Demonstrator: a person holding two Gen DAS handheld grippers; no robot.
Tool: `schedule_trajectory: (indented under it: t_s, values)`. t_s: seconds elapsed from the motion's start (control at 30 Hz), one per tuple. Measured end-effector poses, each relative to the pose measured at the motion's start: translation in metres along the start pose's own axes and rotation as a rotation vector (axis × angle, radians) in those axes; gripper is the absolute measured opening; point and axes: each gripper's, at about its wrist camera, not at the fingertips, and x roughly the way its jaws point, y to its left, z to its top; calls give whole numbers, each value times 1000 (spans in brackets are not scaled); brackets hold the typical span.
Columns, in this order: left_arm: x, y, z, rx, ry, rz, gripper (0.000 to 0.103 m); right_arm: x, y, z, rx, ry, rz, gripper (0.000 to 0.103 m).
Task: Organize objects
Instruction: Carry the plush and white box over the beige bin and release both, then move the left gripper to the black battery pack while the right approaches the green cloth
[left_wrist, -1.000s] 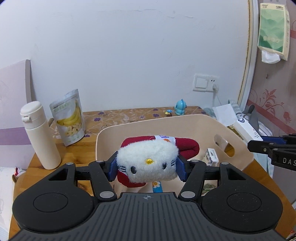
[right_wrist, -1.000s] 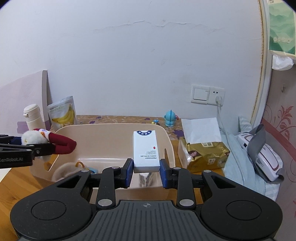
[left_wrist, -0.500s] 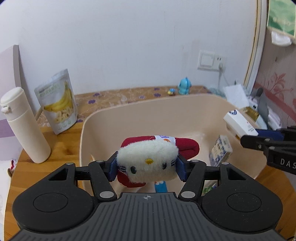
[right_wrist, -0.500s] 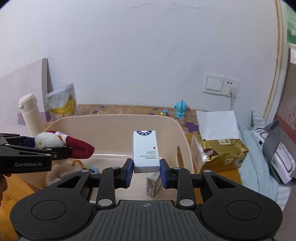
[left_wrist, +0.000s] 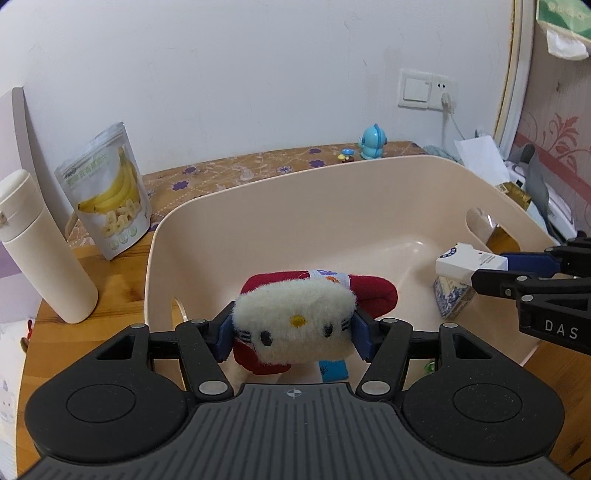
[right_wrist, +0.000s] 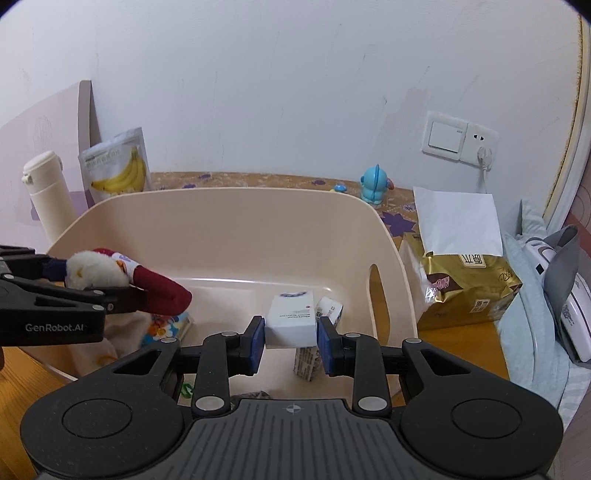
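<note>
- Wooden table (left_wrist: 110, 295) is carrying everything; patterned cloth (left_wrist: 236, 168) is covering its back strip by the wall.
- Beige plastic bin (left_wrist: 332, 206) is sitting mid-table, handle cutouts in its end walls.
- Gold tissue pack (right_wrist: 469, 291) is standing just right of the bin, white sheet sticking up from it.
- Cream thermos bottle (left_wrist: 40, 251) is standing upright left of the bin; banana chips pouch (left_wrist: 107, 192) is leaning just beside it.
- Left gripper (left_wrist: 293, 332) is hanging over the bin's near-left part, fingers closed tight on the Hello Kitty plush (left_wrist: 295, 328), white face toward the camera, red part pointing into the bin.
- Right gripper (right_wrist: 291, 334) is hanging over the bin's right end, blue pads clamping the white box (right_wrist: 291, 321) on both sides, held above the bin floor.
- Small blue-patterned carton (left_wrist: 452, 299) is standing on the bin floor directly under the white box.
- Blue figurine (right_wrist: 375, 184) is standing on the cloth behind the bin.
</note>
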Motion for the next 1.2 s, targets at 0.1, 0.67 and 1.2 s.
schedule_trajectory:
  t_s: [0.1, 0.67, 1.2]
  values:
    - [0, -1, 0, 0, -1, 2, 66, 0, 1, 0, 0, 0, -2, 41]
    - [-23, 1, -1, -68, -65, -12, 83, -30, -1, -3, 26, -49, -6, 99]
    - [-59, -5, -16, -74, -113, 4, 86, -67, -5, -20, 66, -85, -24, 103]
